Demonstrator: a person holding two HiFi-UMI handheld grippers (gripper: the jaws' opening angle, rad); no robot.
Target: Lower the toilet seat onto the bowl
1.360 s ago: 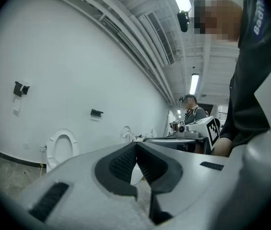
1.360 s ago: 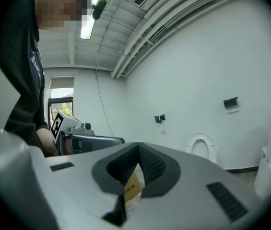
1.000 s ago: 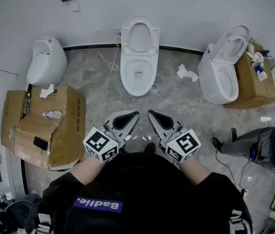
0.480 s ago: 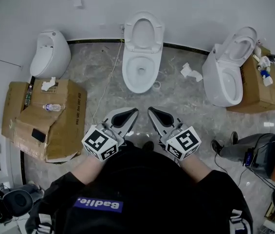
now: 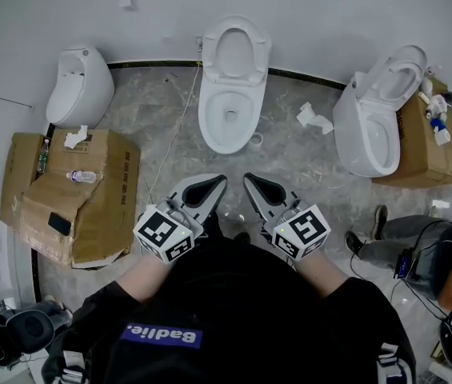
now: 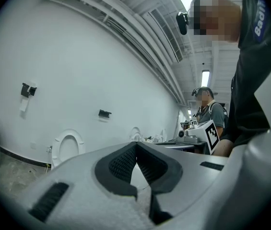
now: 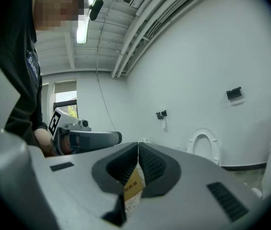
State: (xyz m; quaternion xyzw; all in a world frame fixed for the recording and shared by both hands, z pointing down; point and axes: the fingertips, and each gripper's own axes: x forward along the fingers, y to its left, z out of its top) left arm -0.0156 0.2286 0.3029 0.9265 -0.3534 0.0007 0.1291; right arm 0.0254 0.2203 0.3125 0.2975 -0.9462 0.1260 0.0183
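Your tools: left gripper [image 5: 208,190] and right gripper [image 5: 259,190], jaws closed tight, holding nothing.
Task thing: toilet seat [image 5: 235,48] raised against the wall behind the bowl [image 5: 227,117], well ahead of you.
Around: cardboard box [image 5: 90,206] at your left; cable [image 5: 179,126] on the floor beside the bowl.
Cut off: seated person [image 5: 408,232] at the right edge.

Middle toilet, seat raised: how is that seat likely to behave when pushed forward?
The toilet seat looks like a rigid moulded ring, so it will probably pivot as one piece, not flex. It stands upright behind the bowl, so once tipped forward it may drop and slam. Its glossy surface could be slippery.
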